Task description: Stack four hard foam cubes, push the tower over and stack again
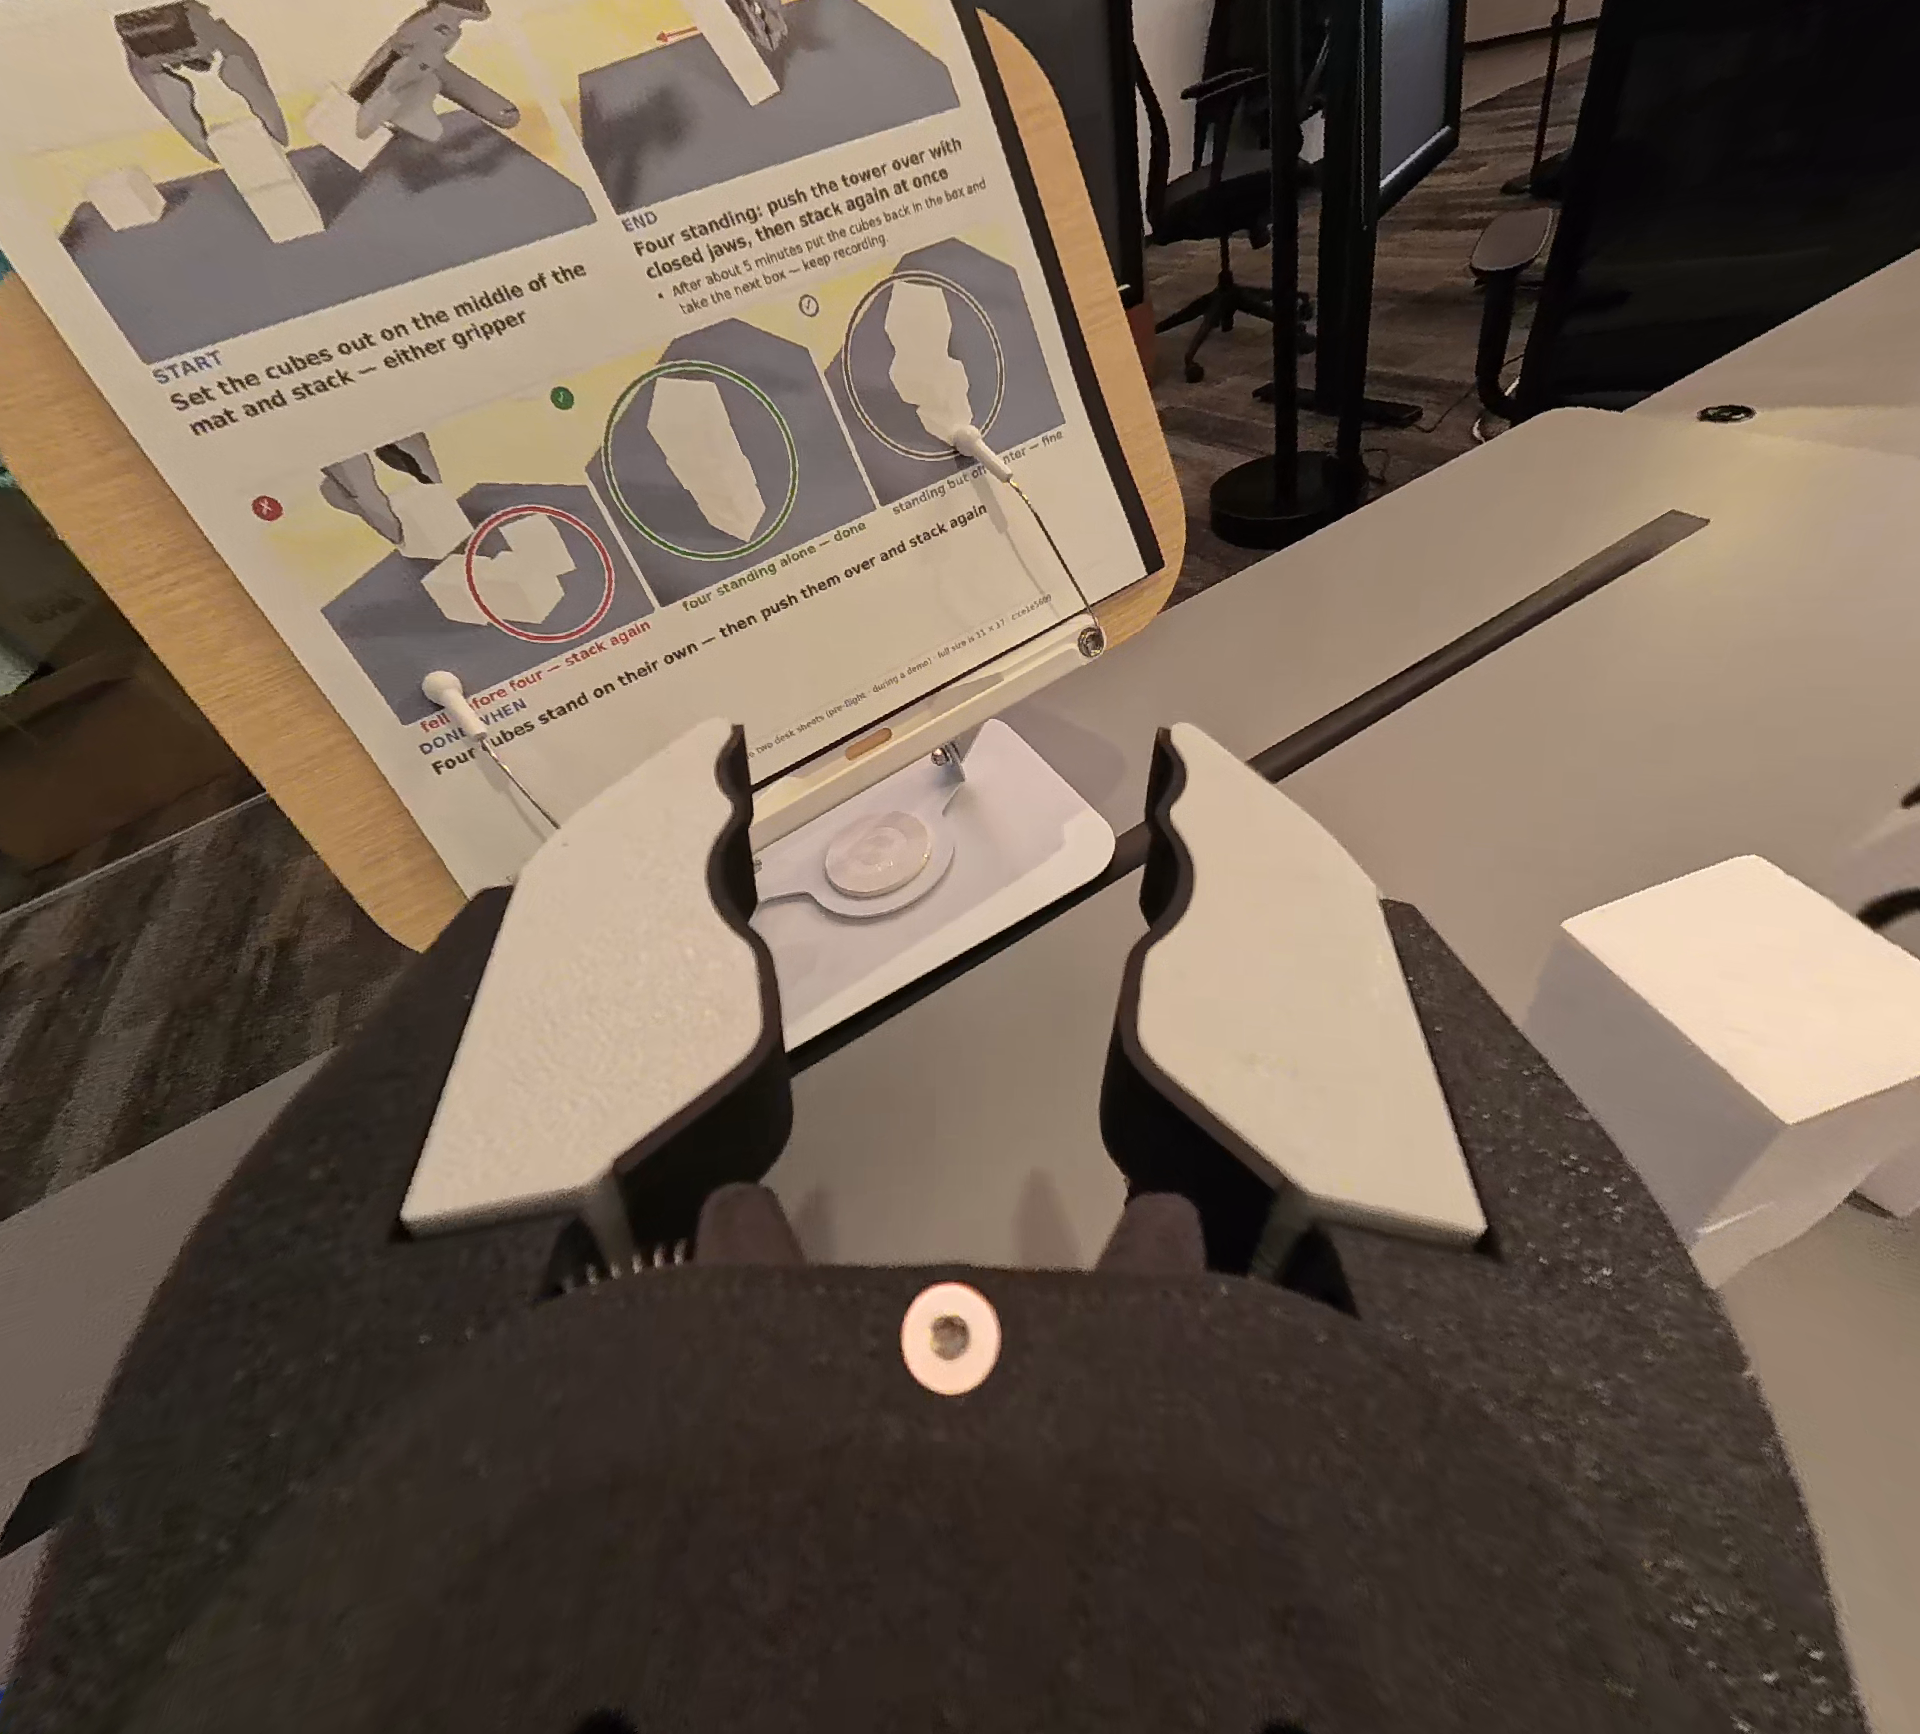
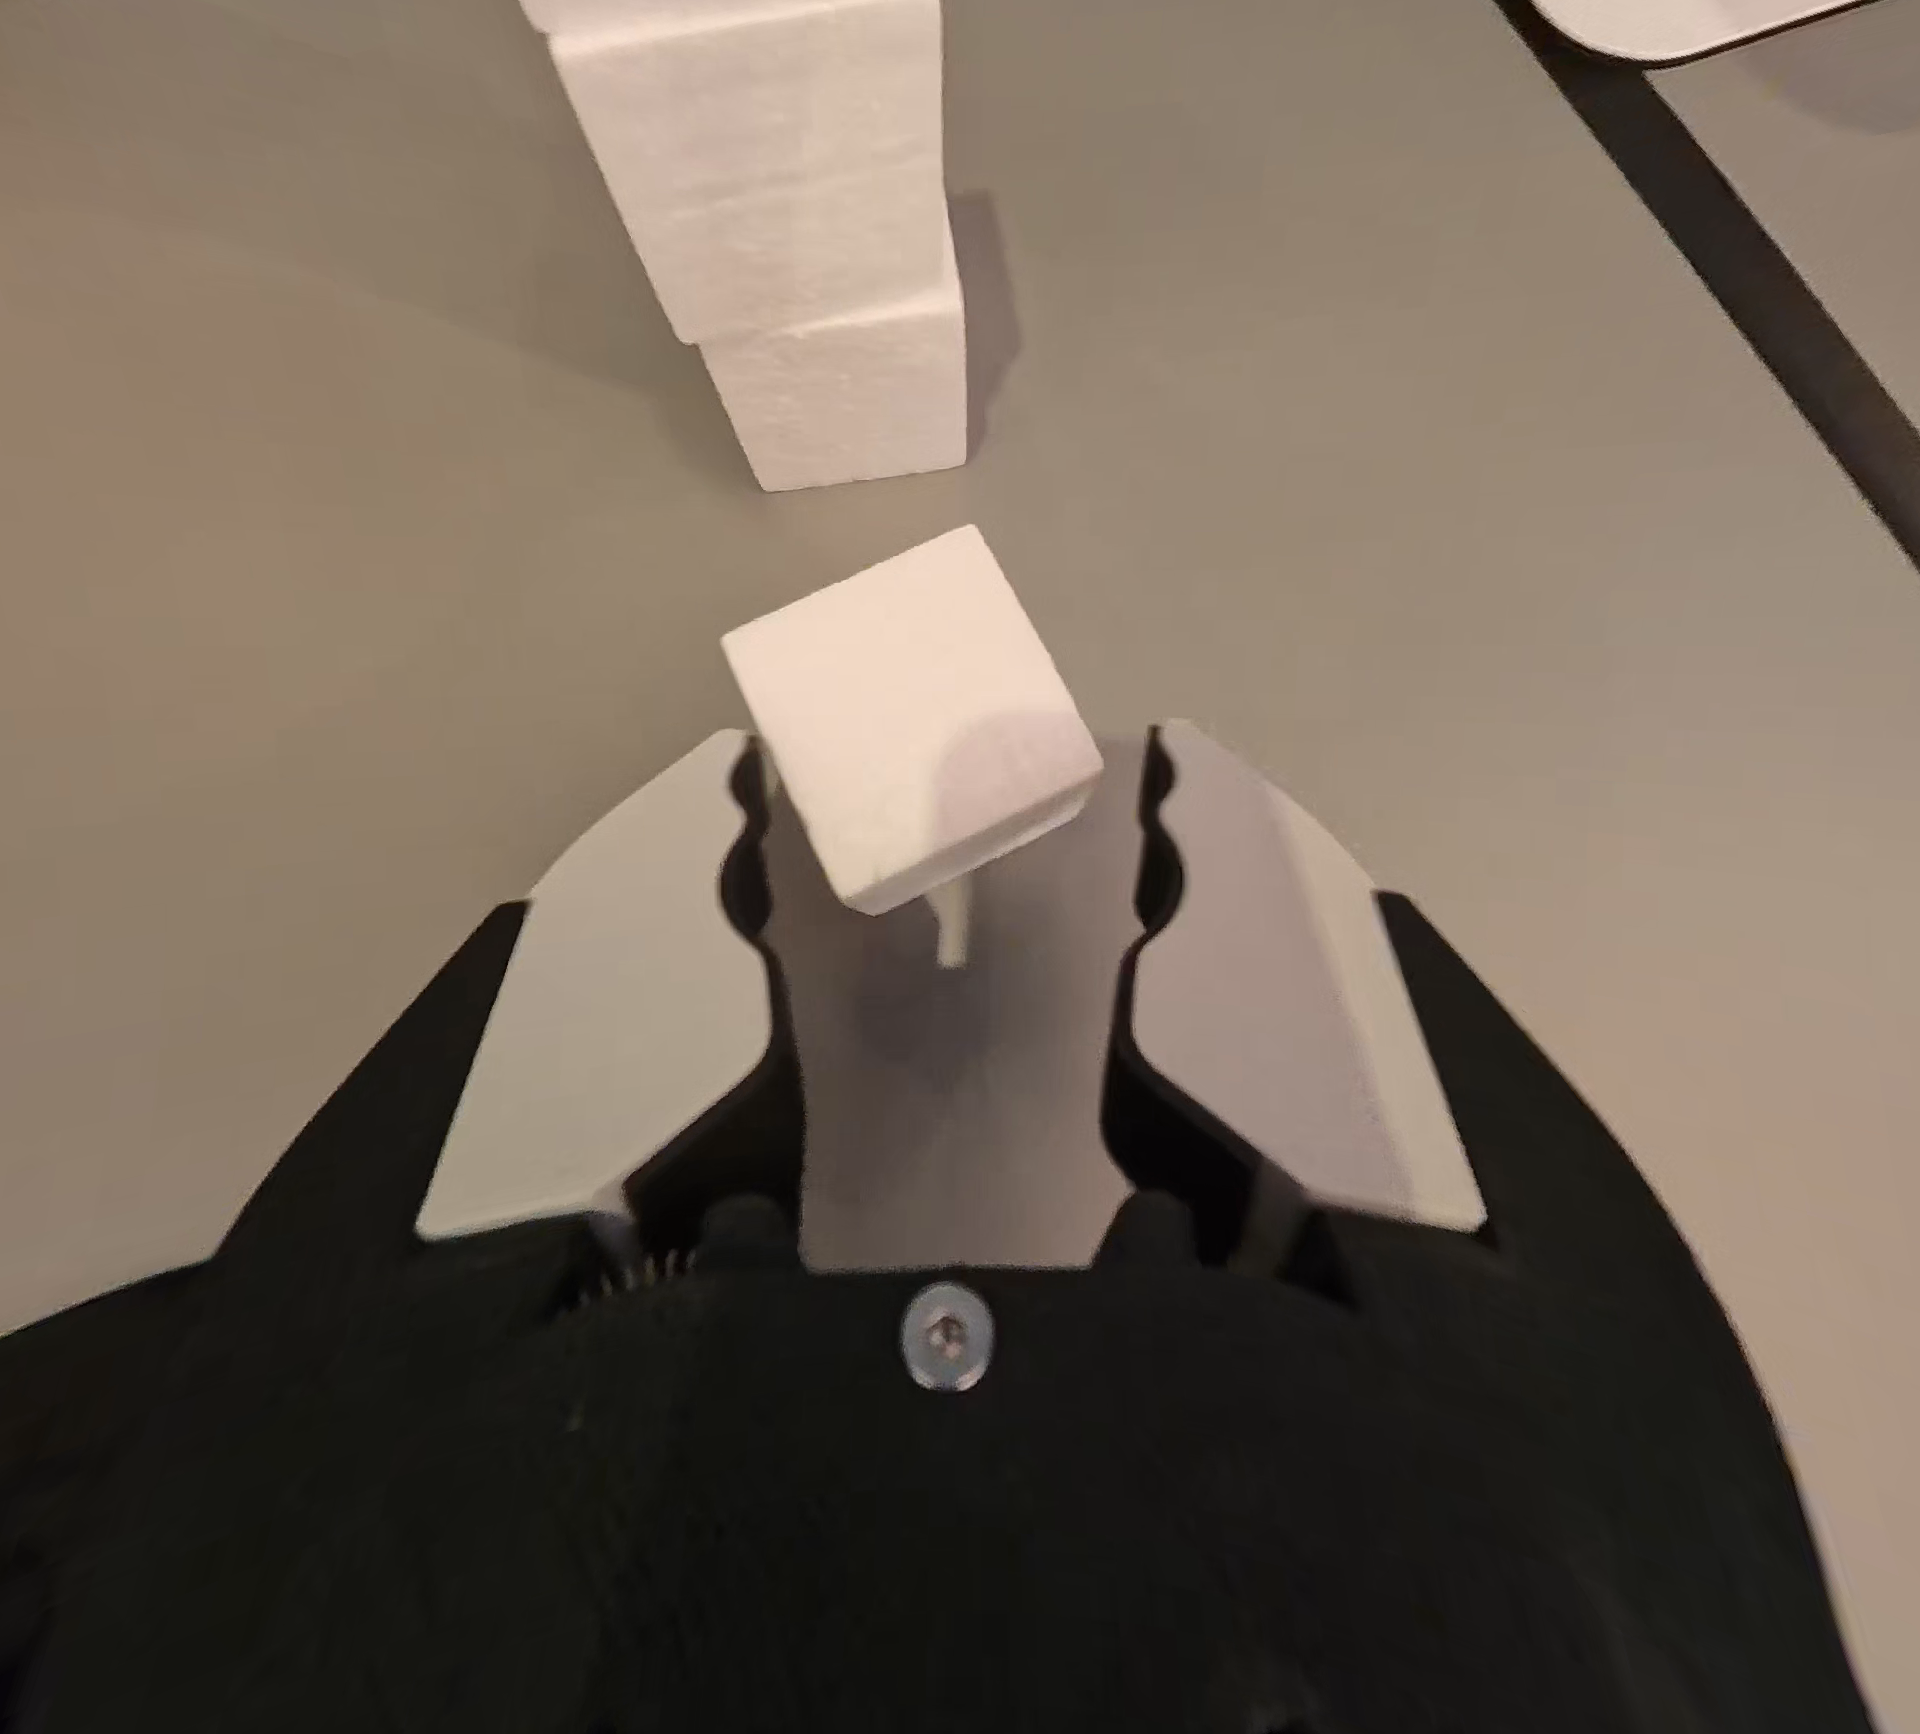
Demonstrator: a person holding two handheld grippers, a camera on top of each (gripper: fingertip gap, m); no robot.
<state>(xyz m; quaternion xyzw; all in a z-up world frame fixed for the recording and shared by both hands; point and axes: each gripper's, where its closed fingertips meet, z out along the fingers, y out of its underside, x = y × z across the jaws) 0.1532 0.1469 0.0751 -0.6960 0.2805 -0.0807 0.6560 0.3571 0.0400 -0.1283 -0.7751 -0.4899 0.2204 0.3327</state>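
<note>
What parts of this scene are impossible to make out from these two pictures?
- Tower top: cut off by the upper edge of the right wrist view, so its cube count is unsure.
- Loose cube: its underside is hidden; resting or lifted is unclear.
- Cube in the left wrist view: cut off by the right edge.

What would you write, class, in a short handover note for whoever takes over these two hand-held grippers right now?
Left hand-held gripper: open, empty, held beside the tower's top.
Right hand-held gripper: open, jaws either side of the loose cube but not closed on it.
Tower: at least three cubes stacked on the grey mat, slightly offset; its top is cut off in the right wrist view.
Done: most of the stack.
Left: grasp the loose cube, place it on top, then push the tower over and restack.
</note>
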